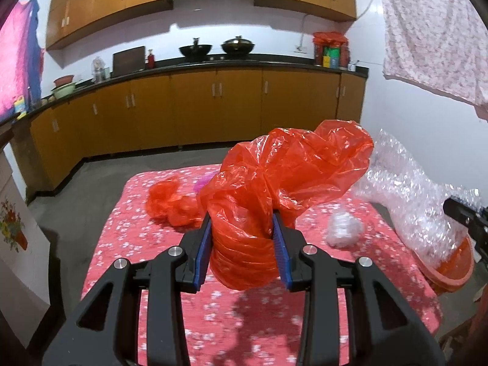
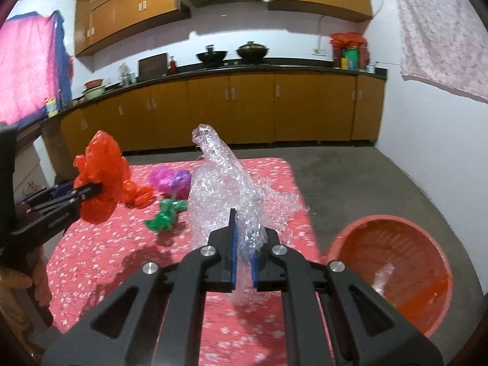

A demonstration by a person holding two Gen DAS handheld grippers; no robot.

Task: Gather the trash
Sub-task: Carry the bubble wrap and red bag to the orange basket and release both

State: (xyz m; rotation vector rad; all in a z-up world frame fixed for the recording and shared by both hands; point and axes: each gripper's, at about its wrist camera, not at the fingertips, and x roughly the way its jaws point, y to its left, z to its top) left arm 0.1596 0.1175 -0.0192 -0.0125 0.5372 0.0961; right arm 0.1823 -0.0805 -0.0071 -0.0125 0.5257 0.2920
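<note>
My left gripper (image 1: 242, 222) is shut on a big red plastic bag (image 1: 283, 177) and holds it above the red flowered tablecloth (image 1: 122, 244); it also shows in the right wrist view (image 2: 91, 190) with the bag (image 2: 102, 170). My right gripper (image 2: 245, 228) is shut on a clear bubble wrap sheet (image 2: 219, 183), lifted over the table's right side; the wrap shows in the left wrist view (image 1: 411, 195). An orange basin (image 2: 393, 271) stands on the floor to the right of the table.
On the cloth lie a second crumpled red bag (image 1: 170, 201), a white plastic wad (image 1: 344, 228), a green wrapper (image 2: 166, 213) and a purple-pink wrapper (image 2: 170, 180). Kitchen cabinets (image 2: 244, 106) run along the far wall. Concrete floor (image 2: 350, 170) surrounds the table.
</note>
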